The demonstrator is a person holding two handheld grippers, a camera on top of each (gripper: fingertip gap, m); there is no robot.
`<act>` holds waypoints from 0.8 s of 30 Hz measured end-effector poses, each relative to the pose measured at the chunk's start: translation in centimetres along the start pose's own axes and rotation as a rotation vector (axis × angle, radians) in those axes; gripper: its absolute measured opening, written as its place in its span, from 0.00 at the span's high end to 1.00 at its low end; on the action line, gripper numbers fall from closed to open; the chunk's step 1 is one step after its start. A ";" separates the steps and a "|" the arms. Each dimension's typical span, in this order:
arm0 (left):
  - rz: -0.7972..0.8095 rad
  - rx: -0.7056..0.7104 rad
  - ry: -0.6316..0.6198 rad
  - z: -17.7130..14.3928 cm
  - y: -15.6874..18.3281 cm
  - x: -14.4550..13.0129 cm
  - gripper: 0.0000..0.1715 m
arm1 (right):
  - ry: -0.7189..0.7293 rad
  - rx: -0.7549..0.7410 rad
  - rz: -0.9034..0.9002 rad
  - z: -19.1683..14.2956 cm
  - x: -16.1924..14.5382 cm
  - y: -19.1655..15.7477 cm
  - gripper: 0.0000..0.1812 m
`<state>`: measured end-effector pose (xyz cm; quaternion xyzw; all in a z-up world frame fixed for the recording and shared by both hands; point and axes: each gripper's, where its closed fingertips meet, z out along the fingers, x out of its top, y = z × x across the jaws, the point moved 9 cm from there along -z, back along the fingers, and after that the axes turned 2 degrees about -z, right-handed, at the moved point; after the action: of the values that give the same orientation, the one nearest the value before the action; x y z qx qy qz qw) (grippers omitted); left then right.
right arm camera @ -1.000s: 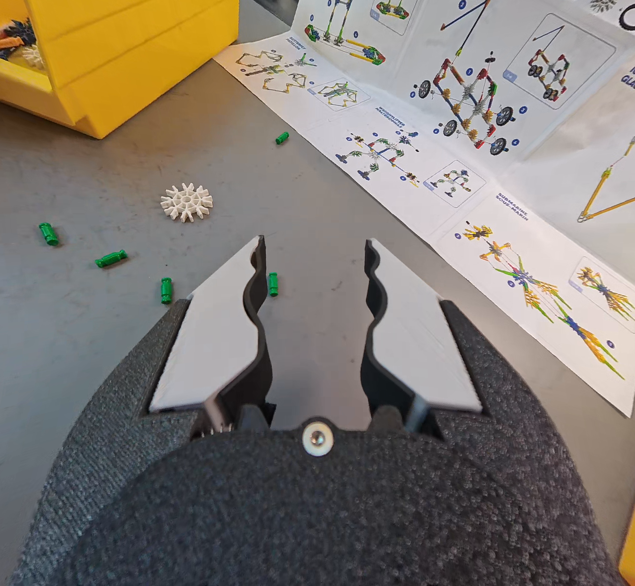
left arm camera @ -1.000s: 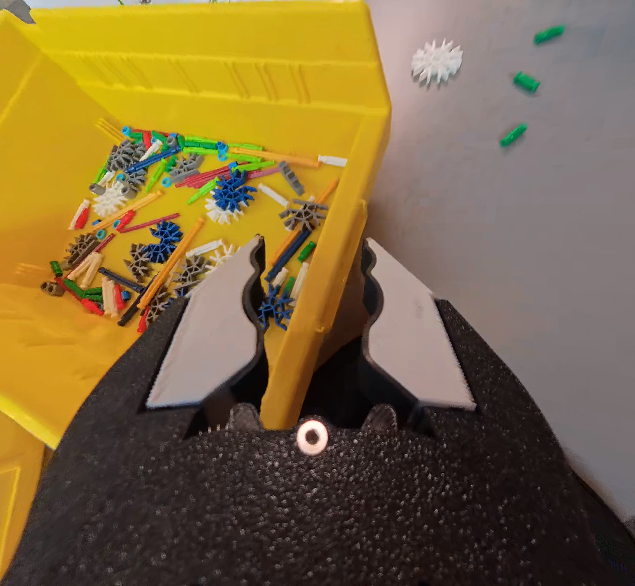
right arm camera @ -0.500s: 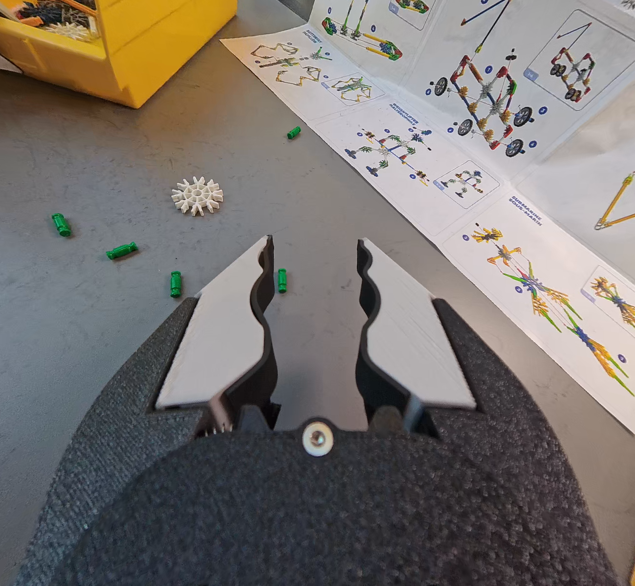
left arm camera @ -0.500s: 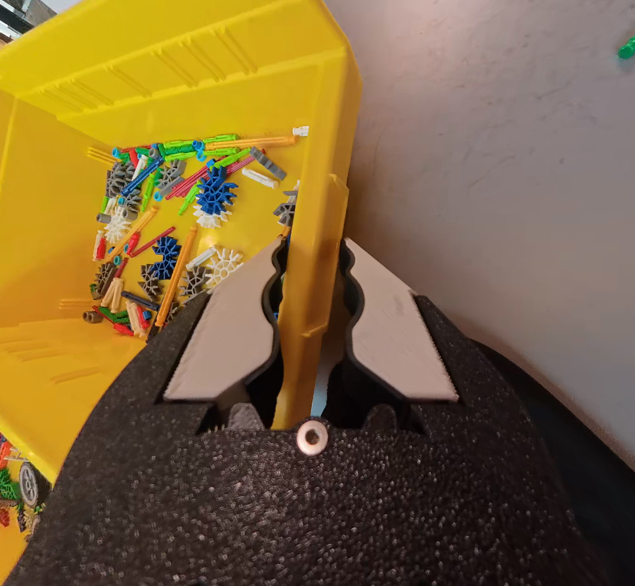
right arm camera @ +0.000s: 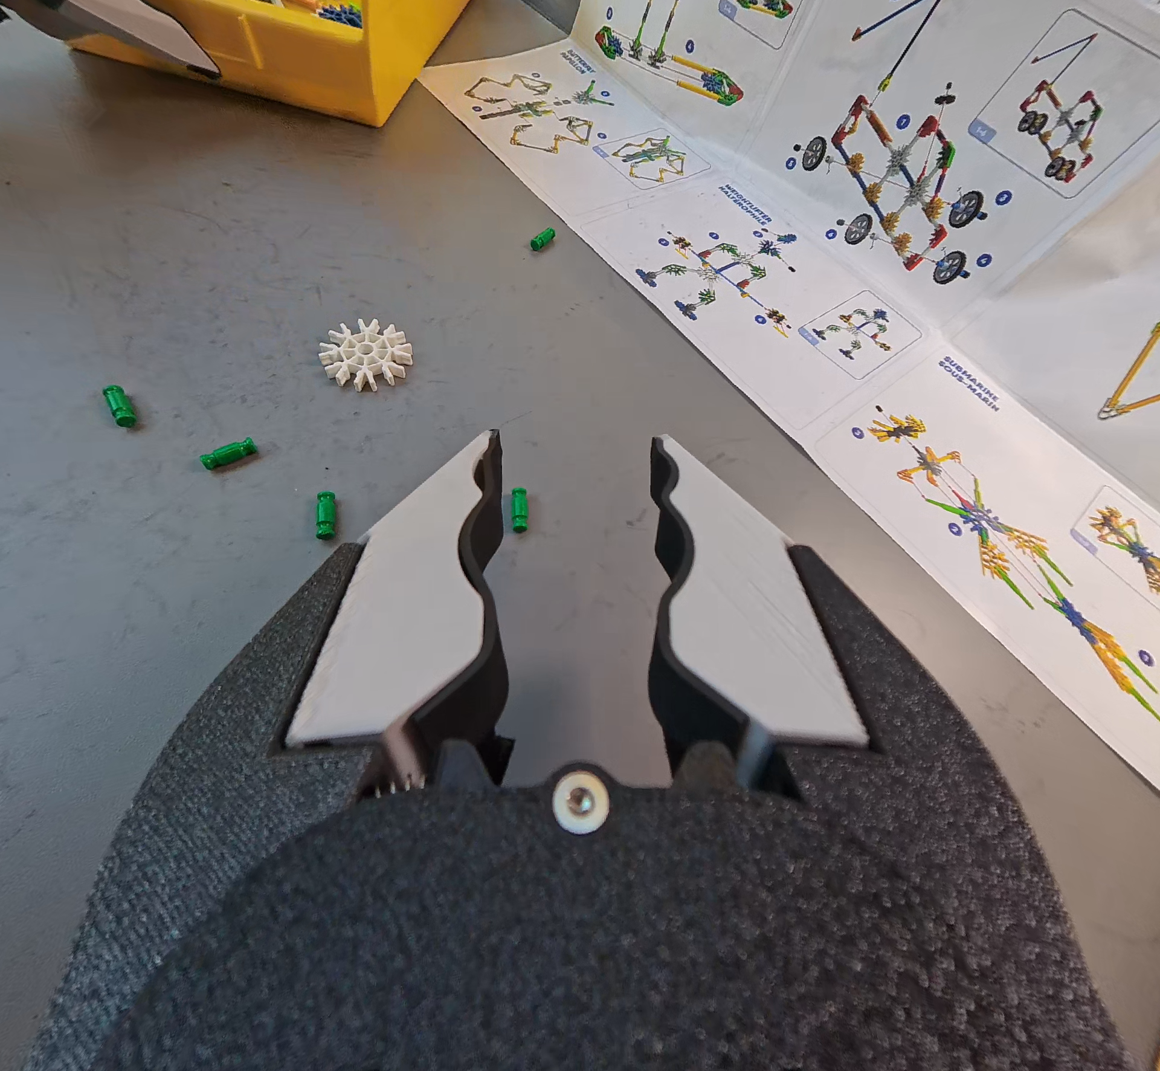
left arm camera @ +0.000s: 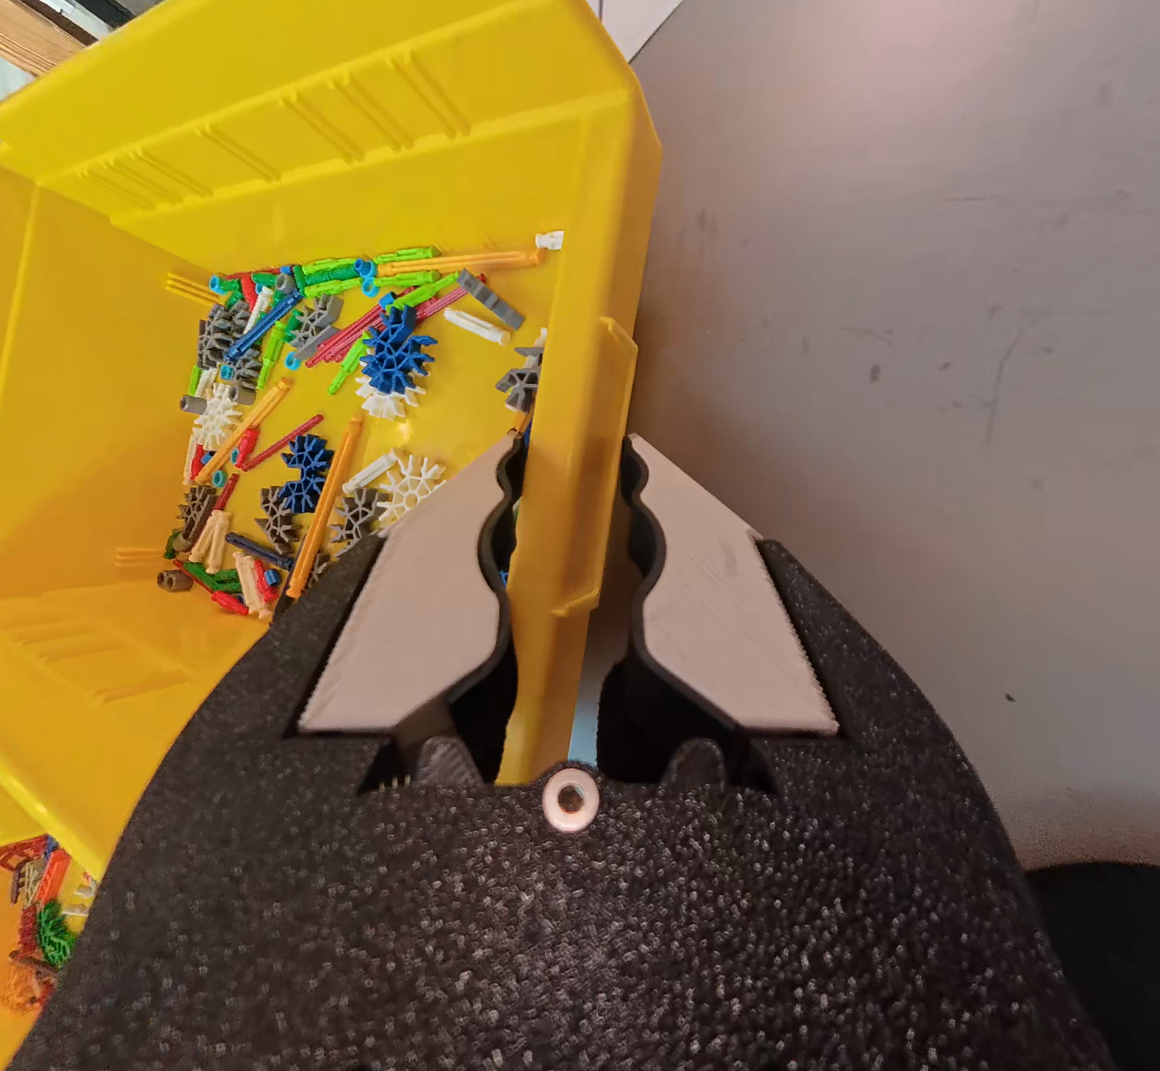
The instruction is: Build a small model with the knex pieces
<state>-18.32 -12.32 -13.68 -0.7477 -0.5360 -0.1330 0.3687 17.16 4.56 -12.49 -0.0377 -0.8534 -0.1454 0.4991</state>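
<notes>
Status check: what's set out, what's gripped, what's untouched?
Set out: a white connector and five green rods lie loose on the table. Gripped: the left gripper is clamped on the side wall of the bin, which holds mixed parts. Untouched: the right gripper is open and empty, the nearest rod just beside its left finger.

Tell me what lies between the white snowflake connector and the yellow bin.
Nothing: in the right wrist view only bare grey tabletop separates the white snowflake connector from the yellow bin.

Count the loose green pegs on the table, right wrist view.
5: far left, left-centre, beside the left finger, between the fingers, near the instruction sheet. The gripper may hide more.
</notes>
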 end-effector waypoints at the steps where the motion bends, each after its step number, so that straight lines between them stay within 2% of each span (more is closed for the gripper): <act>1: -0.002 0.007 0.000 0.4 -0.5 0.0 0.83 | 0.000 0.001 0.000 0.0 0.0 0.0 0.74; 11: 0.013 0.036 0.026 2.1 -4.1 -0.6 0.82 | -0.008 0.004 -0.010 0.1 0.0 -0.2 0.75; 24: 0.028 0.042 0.037 2.1 -4.2 -0.8 0.82 | -0.008 0.008 -0.011 0.1 0.0 -0.2 0.75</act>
<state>-22.83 -10.77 -13.91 -0.7447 -0.5211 -0.1304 0.3961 16.99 4.36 -12.58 -0.0316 -0.8562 -0.1449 0.4949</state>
